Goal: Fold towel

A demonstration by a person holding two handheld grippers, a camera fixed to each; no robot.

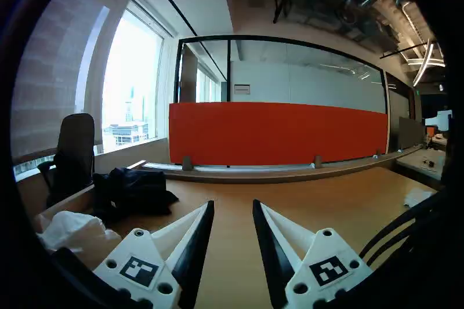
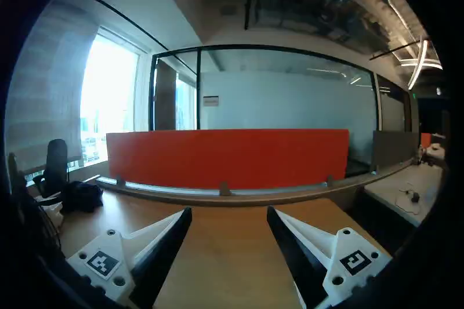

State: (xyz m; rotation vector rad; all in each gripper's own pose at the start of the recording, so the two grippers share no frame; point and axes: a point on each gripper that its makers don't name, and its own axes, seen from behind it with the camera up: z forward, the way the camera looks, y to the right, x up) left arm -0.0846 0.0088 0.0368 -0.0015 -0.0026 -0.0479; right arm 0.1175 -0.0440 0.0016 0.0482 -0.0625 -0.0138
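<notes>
- my left gripper (image 1: 232, 204): jaws parted moderately, nothing between them, aimed level across the desk (image 1: 325, 204).
- my right gripper (image 2: 229, 211): jaws wider apart, likewise empty.
- towel (image 1: 72, 231): probably the white crumpled heap at 8 o'clock in the left gripper view, beside the black bag (image 1: 130, 190); rim blur prevents certainty.
- risk: reaching blind, i could pinch the bag instead.

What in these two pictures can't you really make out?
Left gripper view: white crumpled heap, cut by the lower-left edge; towel or bag, unclear.
Left gripper view: dark bundle on the desk; bag or clothing, unclear.
Right gripper view: small dark item on the side desk, too small to name.
</notes>
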